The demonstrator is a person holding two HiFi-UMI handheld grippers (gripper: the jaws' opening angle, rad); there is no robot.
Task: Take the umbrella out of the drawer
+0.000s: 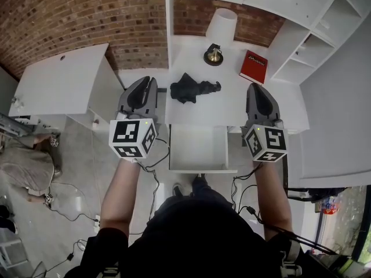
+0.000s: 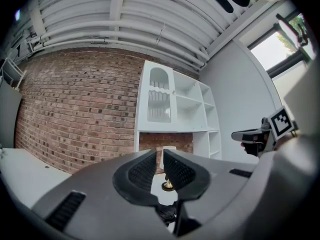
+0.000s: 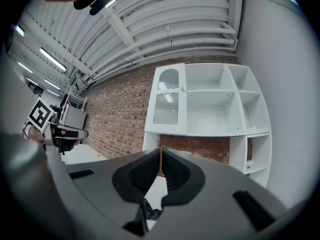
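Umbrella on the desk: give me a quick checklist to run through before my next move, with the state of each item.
1. Umbrella out of the drawer and lying on the desk: ok.
2. Drawer emptied: ok, only its white bottom shows.
3. Drawer pushed shut: not ok, it stands pulled out.
4. Left gripper free: ok, jaws shut with nothing between them, beside the desk's left edge.
5. Right gripper free: ok, jaws shut and empty, over the desk's right side.
6. Lamp and red book clear of the umbrella: ok, both stand apart from it.
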